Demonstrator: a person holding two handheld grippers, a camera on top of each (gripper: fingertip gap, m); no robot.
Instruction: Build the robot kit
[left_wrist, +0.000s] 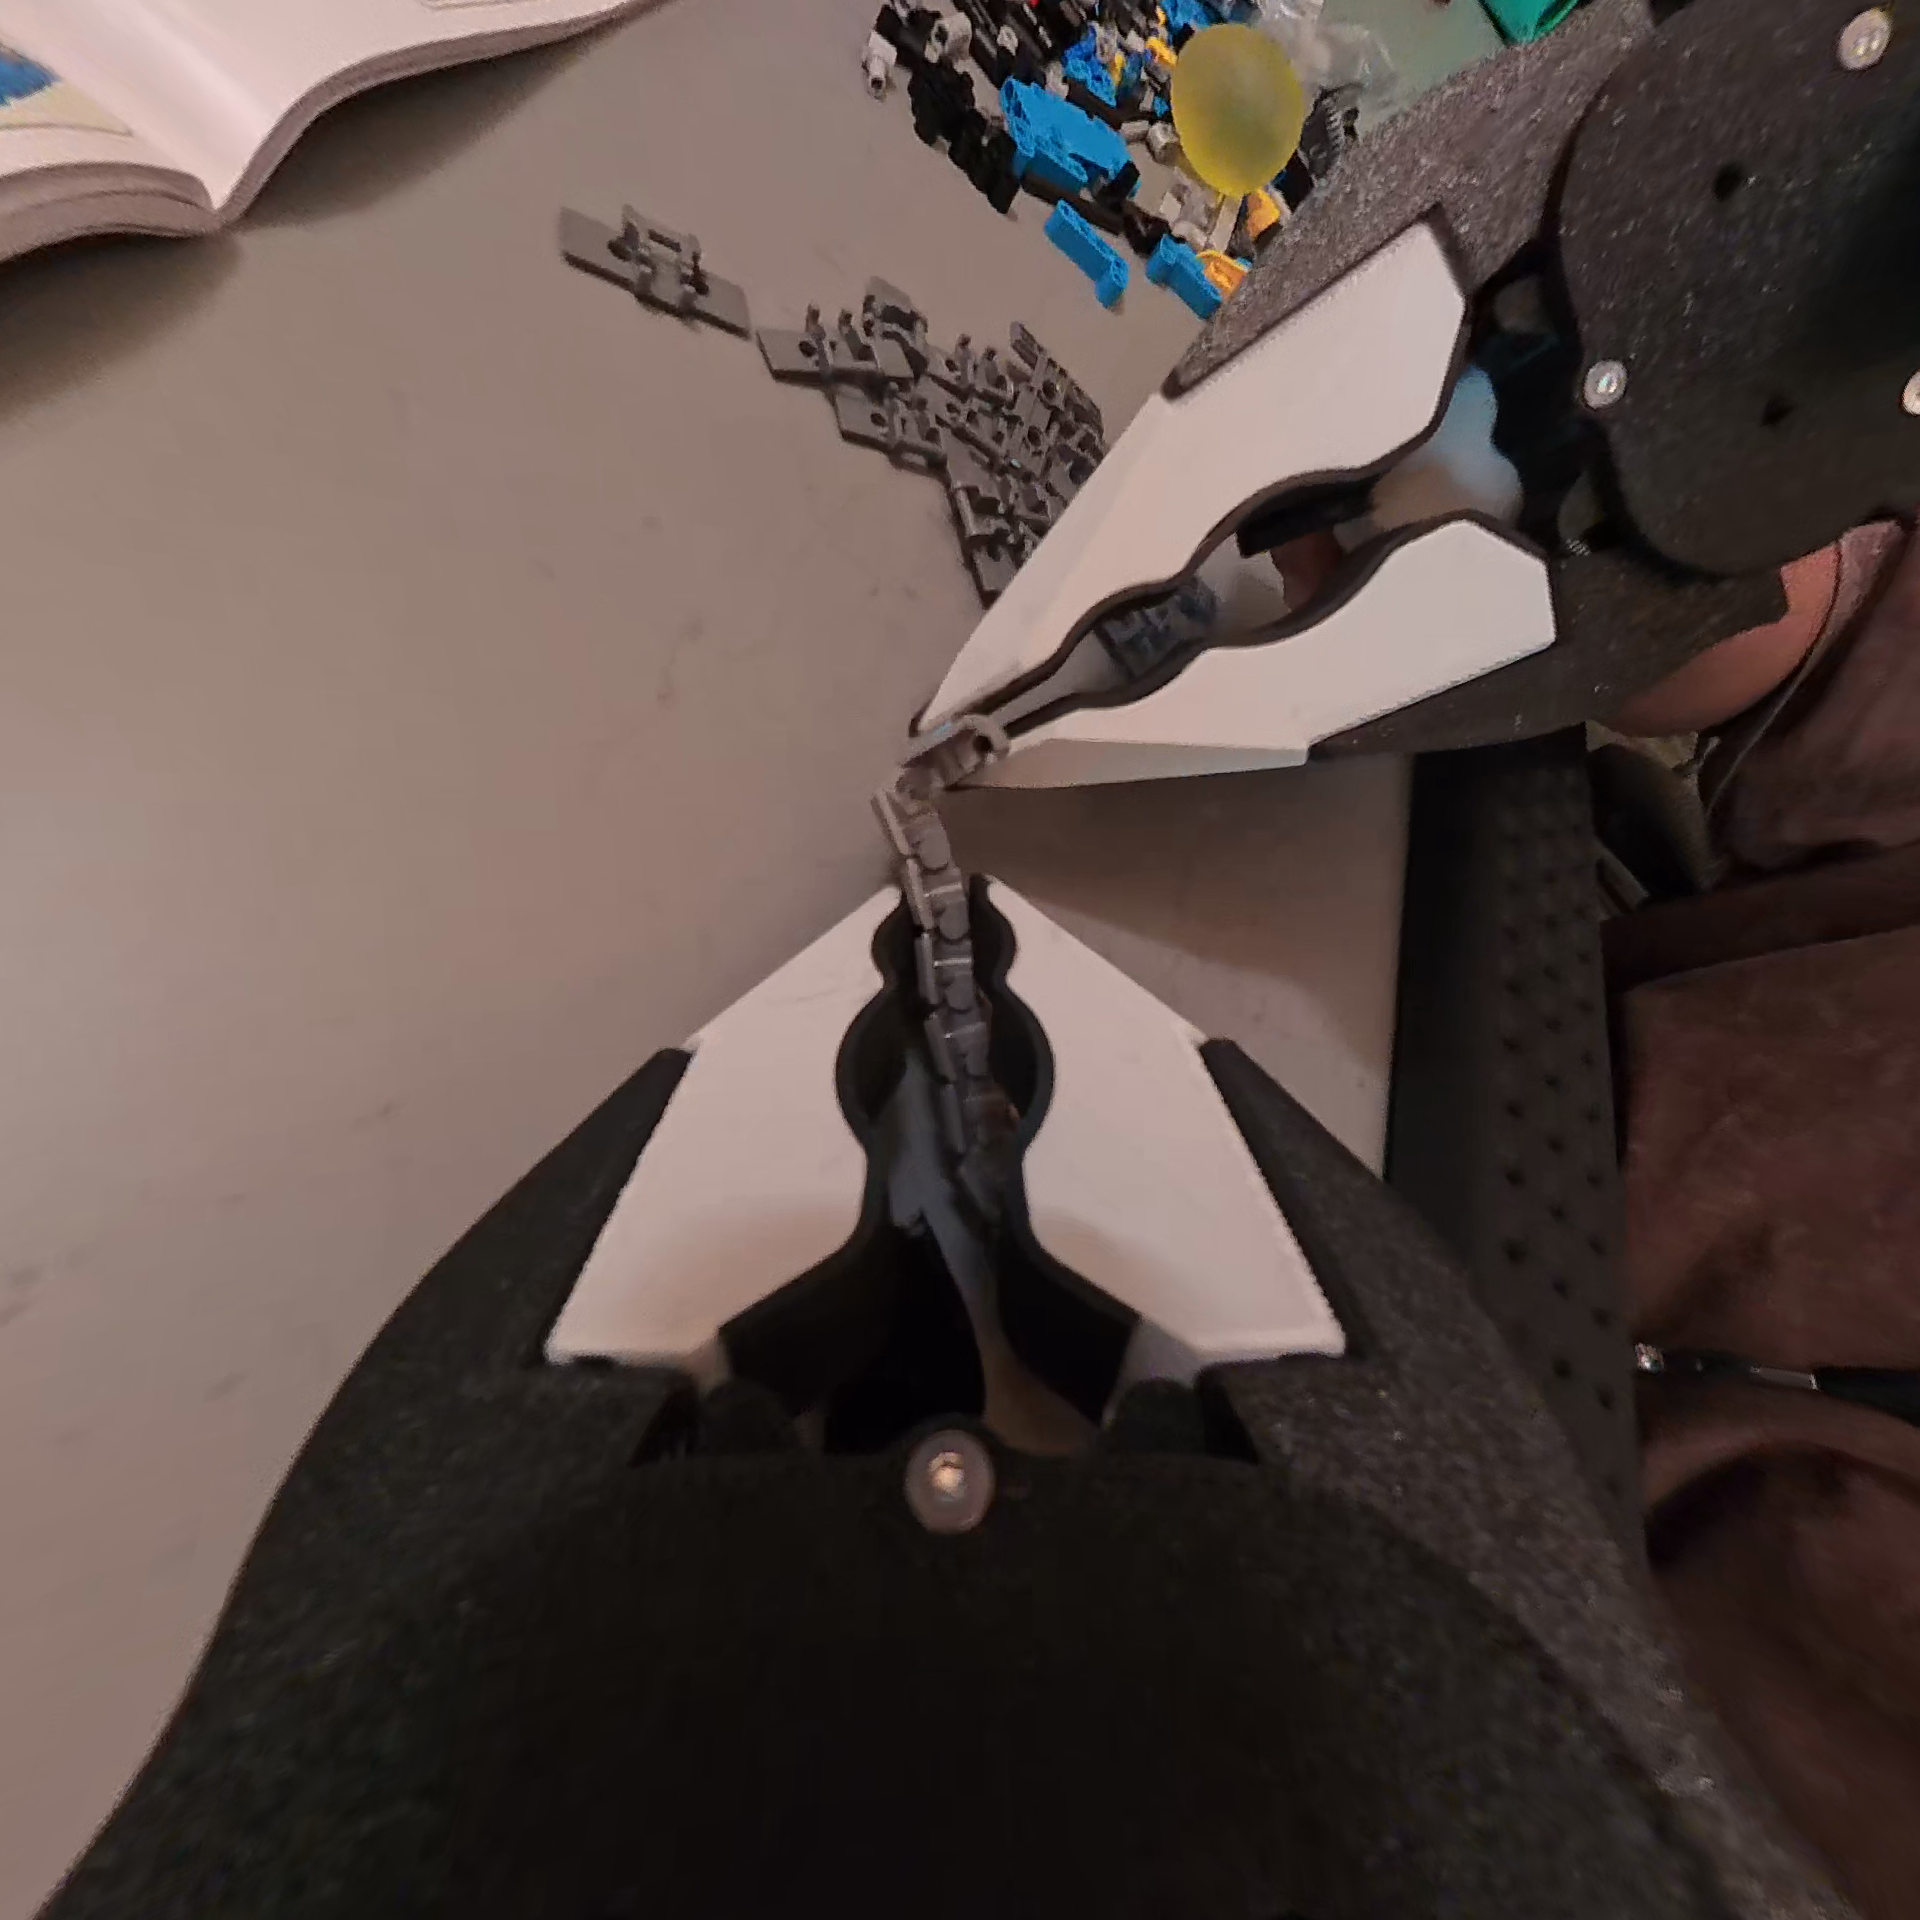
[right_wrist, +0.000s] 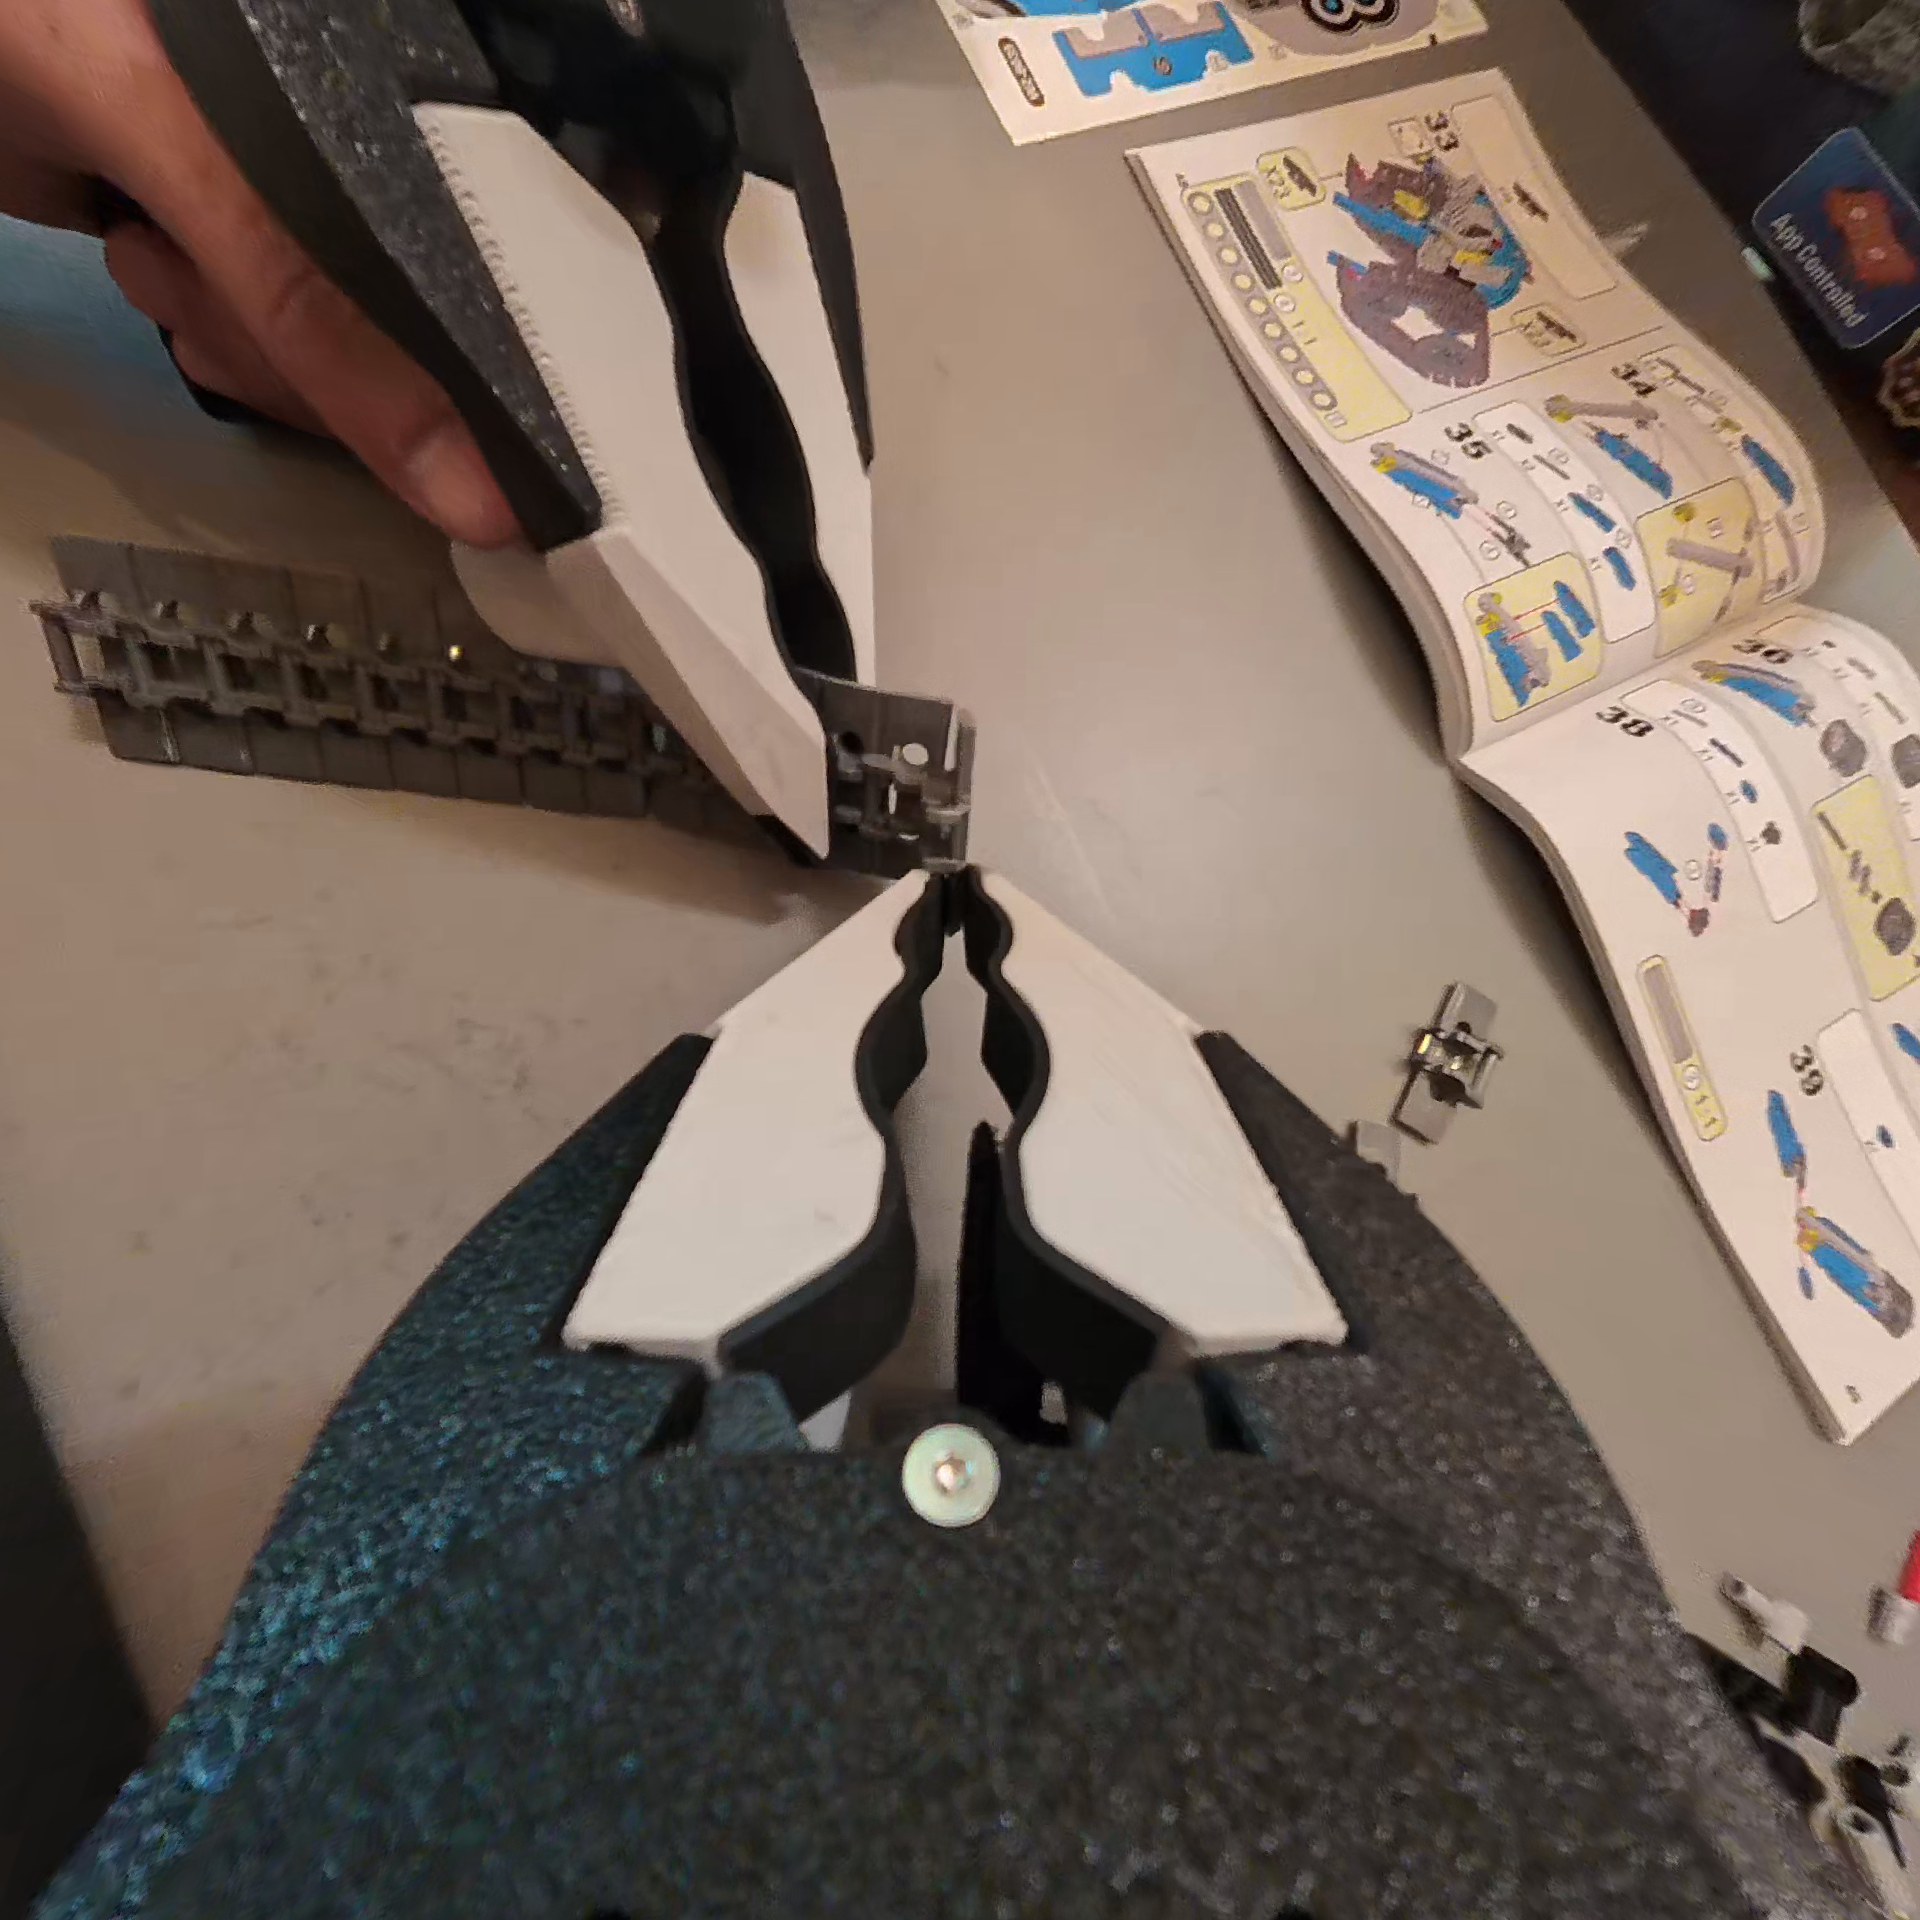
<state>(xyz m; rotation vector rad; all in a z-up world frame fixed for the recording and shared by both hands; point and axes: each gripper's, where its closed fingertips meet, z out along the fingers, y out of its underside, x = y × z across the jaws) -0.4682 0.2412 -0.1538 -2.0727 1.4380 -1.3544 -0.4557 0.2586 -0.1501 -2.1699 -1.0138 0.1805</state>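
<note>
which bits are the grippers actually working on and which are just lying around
In hand:
left gripper shut on the grey track chain
right gripper pinching the end track link

Lying about:
open instruction booklet
sticker sheet
loose track link
pile of grey links

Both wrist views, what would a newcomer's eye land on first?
The two white-fingered grippers meeting tip to tip over the grey table: the left gripper shut on a grey track chain, the right gripper pinching its end link. Next, the open instruction booklet to the right, and the heap of blue and black bricks at the table's far edge.
</note>
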